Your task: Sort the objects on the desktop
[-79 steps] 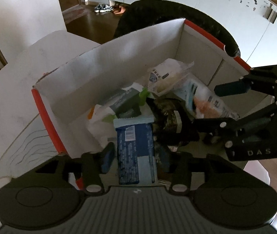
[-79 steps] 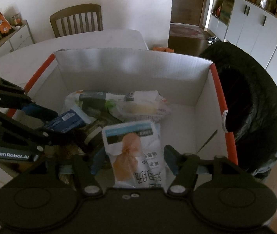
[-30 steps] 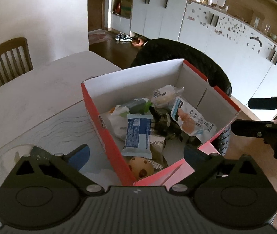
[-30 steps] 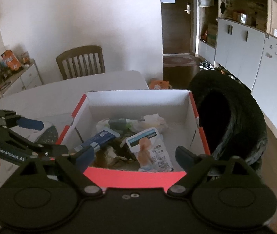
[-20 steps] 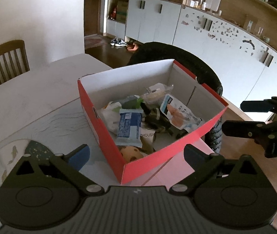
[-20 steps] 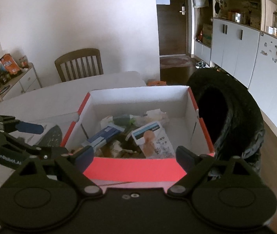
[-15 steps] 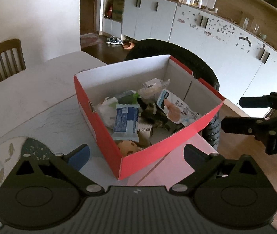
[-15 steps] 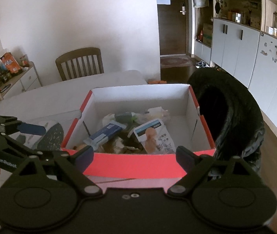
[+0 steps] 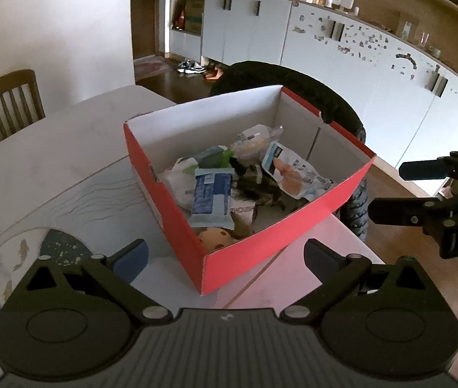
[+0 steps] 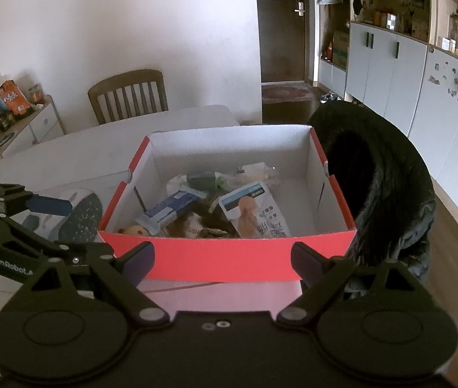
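Hovering short of the box, both tools are empty with jaws spread wide. Left tool (image 9: 225,253) sits over the table (image 9: 67,148), its blue-padded left finger (image 9: 130,260) above a round patterned mat (image 9: 64,245), its right finger above the pinkish table edge; nothing between them, and the near corner of the box is just ahead.

Red box (image 9: 280,229), white inside, stands on the table near its edge, open top. Inside, left to right in the left view: white bag (image 9: 180,181), blue-and-white pack (image 9: 211,194) lying on top of it, a tan spotted ball (image 9: 214,237) at the near wall, dark camo-looking wrapper (image 9: 258,184) in the middle, clear bag (image 9: 255,137) toward the back, white pouch with an orange picture (image 9: 293,173) leaning on the right. All are piled touching each other.

Right tool (image 10: 222,260) is also wide open and holds nothing, its fingers framing the box's near red wall (image 10: 229,258) without touching it. In the left view it shows at the right edge (image 9: 403,190), off the table over the floor.

Wooden chair (image 10: 129,95) stands at the table's far side. Big black bag-like thing (image 10: 380,187) stands just right of the box, touching its wall. White cabinets (image 9: 342,55) are behind.
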